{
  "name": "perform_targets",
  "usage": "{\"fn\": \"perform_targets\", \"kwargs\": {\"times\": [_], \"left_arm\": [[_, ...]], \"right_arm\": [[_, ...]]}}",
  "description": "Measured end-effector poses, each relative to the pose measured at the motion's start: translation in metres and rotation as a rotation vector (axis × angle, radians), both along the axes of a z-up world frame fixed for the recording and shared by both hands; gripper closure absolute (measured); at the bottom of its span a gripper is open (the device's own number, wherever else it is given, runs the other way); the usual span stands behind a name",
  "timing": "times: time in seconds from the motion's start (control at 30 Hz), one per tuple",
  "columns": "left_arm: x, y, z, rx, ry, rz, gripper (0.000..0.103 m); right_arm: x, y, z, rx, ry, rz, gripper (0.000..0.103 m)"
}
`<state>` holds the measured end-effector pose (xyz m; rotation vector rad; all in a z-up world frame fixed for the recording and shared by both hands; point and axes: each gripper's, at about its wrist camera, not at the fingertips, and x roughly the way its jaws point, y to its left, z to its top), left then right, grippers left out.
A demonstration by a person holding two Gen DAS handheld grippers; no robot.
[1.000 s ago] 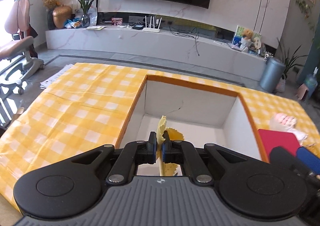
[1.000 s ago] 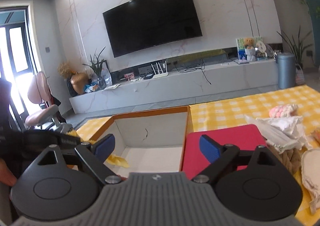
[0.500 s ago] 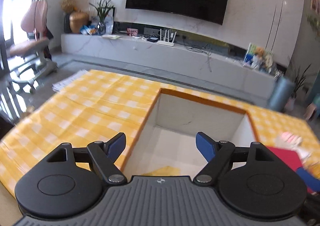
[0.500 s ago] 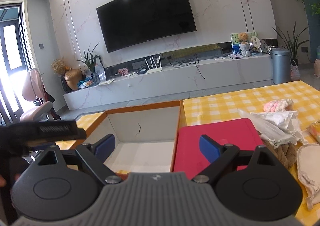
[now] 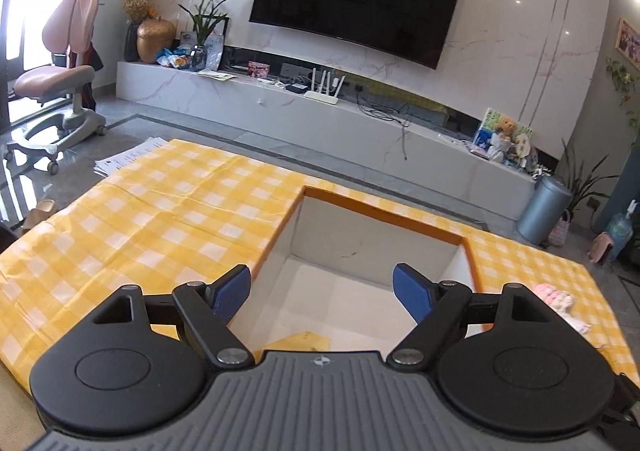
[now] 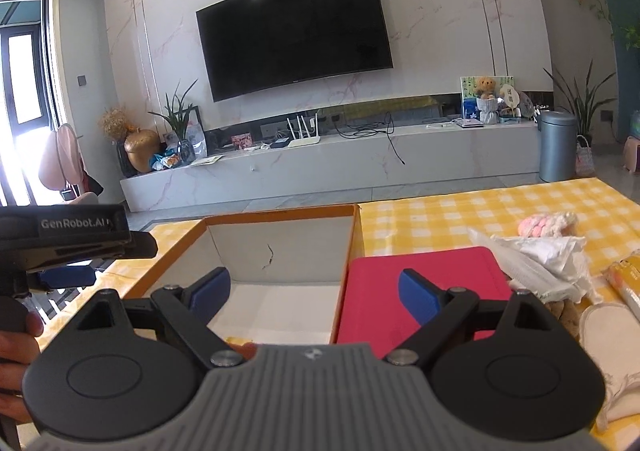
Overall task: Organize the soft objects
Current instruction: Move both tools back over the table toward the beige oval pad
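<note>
Desk: What does the left wrist view show?

Photographer: The left gripper (image 5: 322, 293) hangs over an open box with an orange rim and white inner walls (image 5: 372, 247), set on a table under a yellow-and-white checked cloth (image 5: 160, 219). Its blue-padded tongs stand wide apart, with nothing between them. A yellow soft piece (image 5: 298, 341) lies on the box floor, just past the gripper's grey body and mostly hidden by it.

Desk: And the right?

Photographer: The right gripper (image 6: 314, 291) is also spread wide and empty, aimed at the seam between the box and a flat red rectangular lid or board (image 6: 420, 279) lying just beside its right wall. The gripper's own body covers the near part of both.

Desk: Where are the other soft things?

Photographer: To the right of the red board on the checked cloth: a pink-and-cream braided rope toy (image 6: 548, 223) at the far side, a crumpled clear plastic bag with white cloth inside (image 6: 536, 263) nearer, and a cream fabric pad (image 6: 612, 335) at the right edge. What the yellow item beyond the bag is cannot be told.

Desk: Anything else in frame?

Photographer: A person's hand (image 6: 16, 347) grips the left tool's handle at the left edge. Behind stand a curved black television (image 6: 294, 51) on a marble wall and a grey cylindrical bin (image 6: 558, 145).
</note>
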<state>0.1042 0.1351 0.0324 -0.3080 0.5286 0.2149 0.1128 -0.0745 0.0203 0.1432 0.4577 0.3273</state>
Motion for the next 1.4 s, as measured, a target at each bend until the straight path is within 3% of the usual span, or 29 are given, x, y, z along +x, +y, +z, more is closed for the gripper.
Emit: {"fn": "perform_targets", "kwargs": {"times": [0.2,0.5,0.73,0.93,1.17,1.27,1.4], "left_arm": [[-0.009,-0.014,0.008,0.054,-0.027,-0.026,0.008],[-0.032,-0.034,0.034,0.127,-0.094,-0.072,0.01],[-0.052,-0.063,0.05,0.232,-0.11,-0.114,0.011],[-0.055,-0.099,0.062,0.228,-0.111,-0.161,0.012],[-0.046,-0.158,0.052,0.23,-0.099,-0.272,0.011],[-0.035,-0.182,0.037,0.217,-0.066,-0.34,0.011],[-0.027,-0.218,0.014,0.223,-0.1,-0.462,0.011]], "right_arm": [[-0.001,-0.009,0.007,-0.015,-0.013,0.009,0.013],[-0.018,-0.031,0.035,-0.211,-0.146,-0.005,0.013],[-0.039,-0.069,0.061,-0.252,-0.162,-0.008,0.013],[-0.051,-0.121,0.079,-0.196,-0.21,-0.114,0.013],[-0.051,-0.181,0.074,-0.287,-0.148,-0.223,0.013],[-0.044,-0.214,0.066,-0.205,-0.077,-0.226,0.012],[-0.019,-0.251,0.036,-0.06,0.066,-0.146,0.012]]}}
